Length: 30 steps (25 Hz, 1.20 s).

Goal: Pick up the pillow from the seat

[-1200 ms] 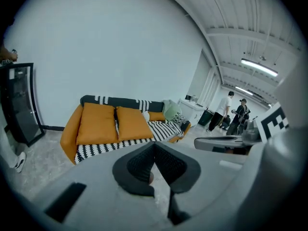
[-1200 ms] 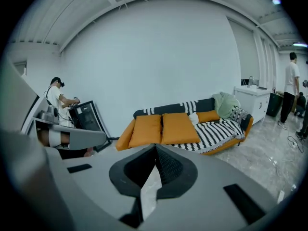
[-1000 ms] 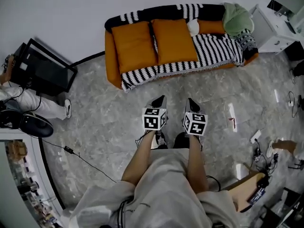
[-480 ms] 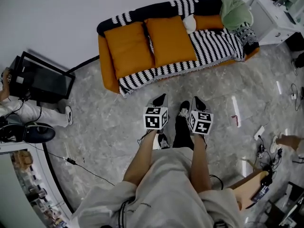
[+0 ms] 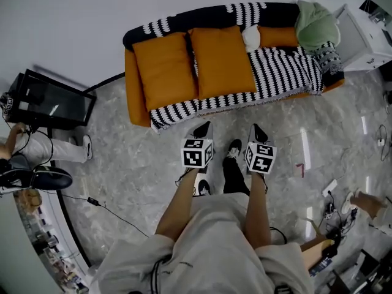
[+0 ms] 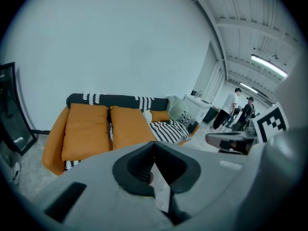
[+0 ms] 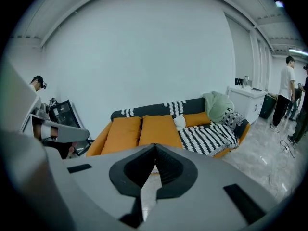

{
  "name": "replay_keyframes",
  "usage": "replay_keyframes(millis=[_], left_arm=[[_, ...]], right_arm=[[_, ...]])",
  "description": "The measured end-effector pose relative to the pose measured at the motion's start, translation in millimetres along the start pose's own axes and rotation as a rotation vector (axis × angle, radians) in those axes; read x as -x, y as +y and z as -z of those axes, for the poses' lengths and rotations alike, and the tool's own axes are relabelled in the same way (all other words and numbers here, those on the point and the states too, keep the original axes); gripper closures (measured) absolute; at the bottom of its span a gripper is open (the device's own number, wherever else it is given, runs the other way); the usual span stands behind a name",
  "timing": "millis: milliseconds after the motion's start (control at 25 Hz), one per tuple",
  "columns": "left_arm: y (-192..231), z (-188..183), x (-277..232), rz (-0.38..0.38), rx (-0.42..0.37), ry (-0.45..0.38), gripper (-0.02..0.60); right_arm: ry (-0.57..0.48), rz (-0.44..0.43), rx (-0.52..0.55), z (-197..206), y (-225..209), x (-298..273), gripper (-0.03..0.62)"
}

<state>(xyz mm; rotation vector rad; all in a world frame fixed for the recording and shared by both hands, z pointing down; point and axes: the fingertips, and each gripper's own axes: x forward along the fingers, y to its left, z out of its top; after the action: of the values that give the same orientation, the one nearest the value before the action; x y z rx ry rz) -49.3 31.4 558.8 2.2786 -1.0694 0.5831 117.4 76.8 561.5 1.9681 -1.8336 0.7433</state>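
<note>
An orange sofa (image 5: 136, 97) stands against the wall ahead. Two large orange pillows (image 5: 162, 69) (image 5: 222, 61) lie on its left seats, and a small white pillow (image 5: 250, 38) lies behind them. The left gripper view shows these orange pillows (image 6: 86, 129) and the white pillow (image 6: 147, 115); the right gripper view shows the pair (image 7: 158, 129) too. My left gripper (image 5: 205, 126) and right gripper (image 5: 255, 127) are held side by side over the floor, short of the sofa's front edge. Both point at it. Both are shut with nothing between their jaws (image 6: 154, 146) (image 7: 155, 145).
A black-and-white striped blanket (image 5: 282, 69) covers the sofa's right half, with a green cloth (image 5: 315, 23) at its end. A black monitor (image 5: 52, 103) and a seated person (image 5: 37, 146) are at the left, a white cabinet (image 5: 367, 35) at the right. Cables (image 5: 92, 201) cross the floor.
The sofa has drawn a little nearer and shifted in view as the person steps forward. Both grippers stay shut and side by side.
</note>
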Motion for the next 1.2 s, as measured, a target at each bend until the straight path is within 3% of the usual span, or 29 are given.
replay_keyframes(millis=[360,600,880,1200], left_arm=[[-21,-67,-88,-0.013,-0.016,0.025,0.574],[-35,-87,-130,-0.004,-0.036,0.054,0.573],[-20,-101,-151,0.018,-0.058,0.067,0.574],[34,-124,-163,0.100,-0.093,0.079,0.574]], right_arm=[[0.010,-0.004,0.035,-67,-56,-68,0.589],[0.006,0.081,0.150,-89,-81,-95,0.589],[0.039,0.069,0.131,-91,-66,-125,0.589],[0.062,0.137,0.105,-102,-22,-165,0.589]])
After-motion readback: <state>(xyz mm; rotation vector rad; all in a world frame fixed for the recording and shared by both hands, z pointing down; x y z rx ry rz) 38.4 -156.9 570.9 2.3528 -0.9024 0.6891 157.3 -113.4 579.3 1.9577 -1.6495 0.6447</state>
